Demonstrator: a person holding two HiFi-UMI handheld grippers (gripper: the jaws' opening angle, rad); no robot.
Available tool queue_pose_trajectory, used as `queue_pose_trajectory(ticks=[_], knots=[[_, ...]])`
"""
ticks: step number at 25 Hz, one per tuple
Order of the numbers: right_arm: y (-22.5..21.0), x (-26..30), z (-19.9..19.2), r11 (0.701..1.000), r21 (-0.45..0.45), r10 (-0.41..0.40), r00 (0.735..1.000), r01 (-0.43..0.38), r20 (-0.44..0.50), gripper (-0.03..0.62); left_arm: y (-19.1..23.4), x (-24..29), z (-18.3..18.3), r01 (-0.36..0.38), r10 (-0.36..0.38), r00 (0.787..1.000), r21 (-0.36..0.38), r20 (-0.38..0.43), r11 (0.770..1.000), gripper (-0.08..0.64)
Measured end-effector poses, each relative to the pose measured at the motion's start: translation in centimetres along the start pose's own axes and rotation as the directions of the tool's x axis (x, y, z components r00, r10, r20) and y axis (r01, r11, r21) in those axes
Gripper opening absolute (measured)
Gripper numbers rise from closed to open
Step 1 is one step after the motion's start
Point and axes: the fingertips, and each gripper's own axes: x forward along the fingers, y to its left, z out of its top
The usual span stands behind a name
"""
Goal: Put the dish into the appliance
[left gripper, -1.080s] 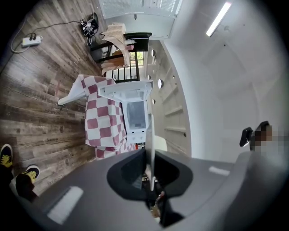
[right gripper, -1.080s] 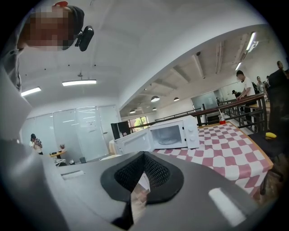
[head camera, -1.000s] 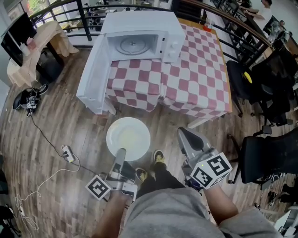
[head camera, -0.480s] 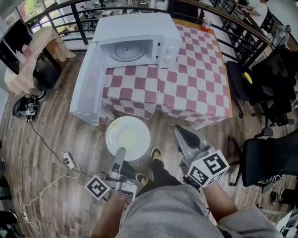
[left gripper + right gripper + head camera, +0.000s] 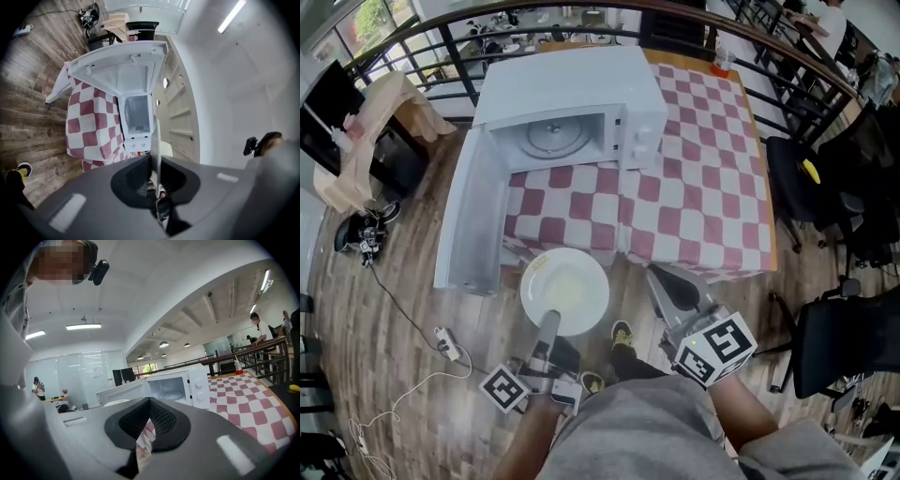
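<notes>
We pinch the plate [image 5: 565, 289] in our left tongs [image 5: 549, 321]; the open microwave [image 5: 572, 103] sits straight ahead, and our right tongs [image 5: 660, 281] seem shut.

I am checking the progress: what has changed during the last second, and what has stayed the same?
The person stepped closer to the table; the plate, carried by the left gripper, now reaches the table's edge before the open microwave. Nothing was taken hold of or let go. Unchanged: left jaws shut on the plate's rim, right gripper shut and empty, microwave door open.
</notes>
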Motion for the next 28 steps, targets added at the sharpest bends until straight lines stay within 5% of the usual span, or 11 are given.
queue_pose_trajectory(ticks=[28], knots=[[-6.5, 4.7, 2.4, 0.995, 0.027, 0.099, 0.995, -0.100, 0.031, -0.002, -0.3, 7.6, 0.6, -0.007, 0.005, 0.998, 0.035, 0.057, 0.999, 0.031]])
